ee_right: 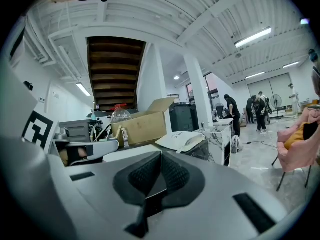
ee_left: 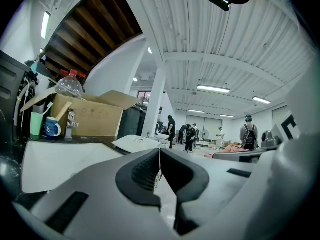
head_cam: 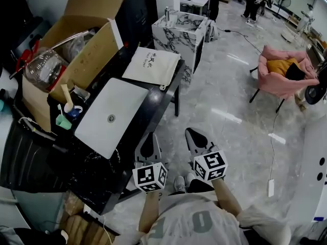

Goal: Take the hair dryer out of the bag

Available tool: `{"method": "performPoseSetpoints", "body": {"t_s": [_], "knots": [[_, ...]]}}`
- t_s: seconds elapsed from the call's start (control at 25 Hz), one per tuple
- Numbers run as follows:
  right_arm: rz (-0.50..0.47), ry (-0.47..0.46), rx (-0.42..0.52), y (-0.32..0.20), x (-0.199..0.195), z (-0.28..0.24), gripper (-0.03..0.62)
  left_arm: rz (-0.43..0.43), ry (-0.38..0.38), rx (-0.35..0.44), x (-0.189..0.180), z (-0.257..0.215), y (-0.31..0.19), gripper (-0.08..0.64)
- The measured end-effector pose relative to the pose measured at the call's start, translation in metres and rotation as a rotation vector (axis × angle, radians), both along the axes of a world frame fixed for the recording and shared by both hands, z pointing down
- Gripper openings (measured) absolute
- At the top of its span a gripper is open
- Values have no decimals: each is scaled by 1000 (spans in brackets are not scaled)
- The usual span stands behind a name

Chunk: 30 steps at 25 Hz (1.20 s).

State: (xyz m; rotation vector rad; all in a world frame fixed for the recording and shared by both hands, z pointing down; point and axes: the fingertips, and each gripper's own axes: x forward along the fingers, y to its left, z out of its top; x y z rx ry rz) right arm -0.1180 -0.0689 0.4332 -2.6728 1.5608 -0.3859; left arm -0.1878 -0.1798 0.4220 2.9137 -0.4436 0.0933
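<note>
Hovering short of the black table (head_cam: 153, 97), the left gripper (head_cam: 148, 138) and right gripper (head_cam: 192, 133) have jaws pressed together, empty, probably readying for the white drawstring bag (head_cam: 151, 65) at twelve o'clock.

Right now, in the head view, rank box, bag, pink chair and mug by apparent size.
Largest: box.
Next: pink chair and bag look about alike; the chair stands farther off, so I won't rank them.
Smallest: mug.

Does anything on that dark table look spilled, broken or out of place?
Nothing spilled or broken that I can see. The oddest bit is the clear bottle poking out of the open cardboard box; the white bag lies flat on the table.
</note>
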Motion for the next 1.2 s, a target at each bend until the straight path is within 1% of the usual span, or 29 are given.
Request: {"method": "performPoseSetpoints", "body": {"t_s": [0.24, 0.52, 0.72, 0.92, 1.04, 1.12, 1.2], "knots": [[8, -9, -4, 4, 3, 5, 31, -12, -1, 5, 1, 0, 1, 31], [14, -4, 12, 8, 12, 1, 31, -12, 4, 11, 6, -2, 4, 31], [14, 4, 30, 4, 19, -2, 31, -13, 25, 23, 13, -8, 1, 31], [-2, 0, 42, -6, 26, 1, 31, -31, 14, 31, 18, -4, -8, 31], [-32, 9, 67, -17, 38, 2, 31, -62, 31, 51, 23, -3, -15, 31], [-71, 20, 86, -31, 48, 5, 31, -106, 50, 62, 26, -2, -24, 31], [-103, 6, 101, -43, 56, 12, 31, -147, 44, 66, 28, 5, -34, 31]]}}
